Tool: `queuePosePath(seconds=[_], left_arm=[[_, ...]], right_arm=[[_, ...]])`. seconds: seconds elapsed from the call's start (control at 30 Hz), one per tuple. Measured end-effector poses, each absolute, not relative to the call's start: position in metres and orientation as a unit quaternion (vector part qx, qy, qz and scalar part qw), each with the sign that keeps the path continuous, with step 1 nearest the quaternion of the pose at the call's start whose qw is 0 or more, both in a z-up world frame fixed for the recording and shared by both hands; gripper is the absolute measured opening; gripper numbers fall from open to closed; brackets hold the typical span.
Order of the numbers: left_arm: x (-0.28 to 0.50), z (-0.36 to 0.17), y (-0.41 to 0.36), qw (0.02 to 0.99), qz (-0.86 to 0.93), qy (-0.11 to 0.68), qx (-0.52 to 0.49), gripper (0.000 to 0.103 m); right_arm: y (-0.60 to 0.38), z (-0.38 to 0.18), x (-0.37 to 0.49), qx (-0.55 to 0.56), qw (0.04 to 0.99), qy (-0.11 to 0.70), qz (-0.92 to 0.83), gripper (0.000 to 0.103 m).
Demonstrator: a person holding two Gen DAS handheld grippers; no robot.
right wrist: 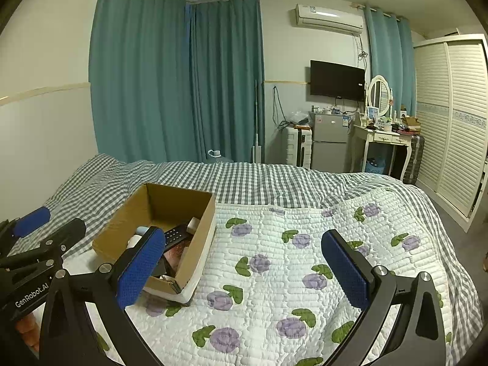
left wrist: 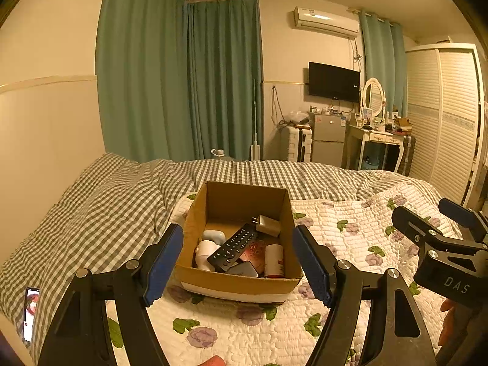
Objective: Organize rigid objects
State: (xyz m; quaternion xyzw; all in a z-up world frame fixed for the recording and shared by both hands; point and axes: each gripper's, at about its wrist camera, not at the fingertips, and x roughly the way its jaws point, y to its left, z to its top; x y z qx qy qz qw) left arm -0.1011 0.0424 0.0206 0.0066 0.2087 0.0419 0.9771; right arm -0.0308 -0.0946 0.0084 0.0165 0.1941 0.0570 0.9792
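Note:
An open cardboard box (left wrist: 195, 213) (right wrist: 122, 222) sits on the flowered quilt on the bed. Inside lie a black remote (left wrist: 236, 247) (right wrist: 175, 235), a beige charger plug (left wrist: 268, 224), a white and red bottle (left wrist: 274, 259), a pale blue item (left wrist: 213, 236) and a white round item (left wrist: 206, 253). My left gripper (left wrist: 241, 263) hovers just in front of the box, open, nothing between its blue pads. My right gripper (right wrist: 244, 270) is open over bare quilt to the right of the box, empty. In each view the other gripper shows at the edge.
A phone (left wrist: 30, 314) with a lit screen lies on the checked duvet (left wrist: 100, 213) at the near left. Beyond the bed stand green curtains, a small fridge (right wrist: 329, 146), a dressing table (right wrist: 384, 137) and a wardrobe (right wrist: 451, 122).

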Motion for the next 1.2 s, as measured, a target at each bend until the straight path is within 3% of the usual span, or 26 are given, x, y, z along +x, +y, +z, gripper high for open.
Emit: queuePosePath(seconds=[1.2], left_arm=[[-0.1043, 0.0186, 0.041, 0.978, 0.038, 0.207, 0.007, 0.077]], right_arm=[[-0.0925, -0.0003, -0.0288, 0.017, 0.977, 0.206, 0.055, 0.103]])
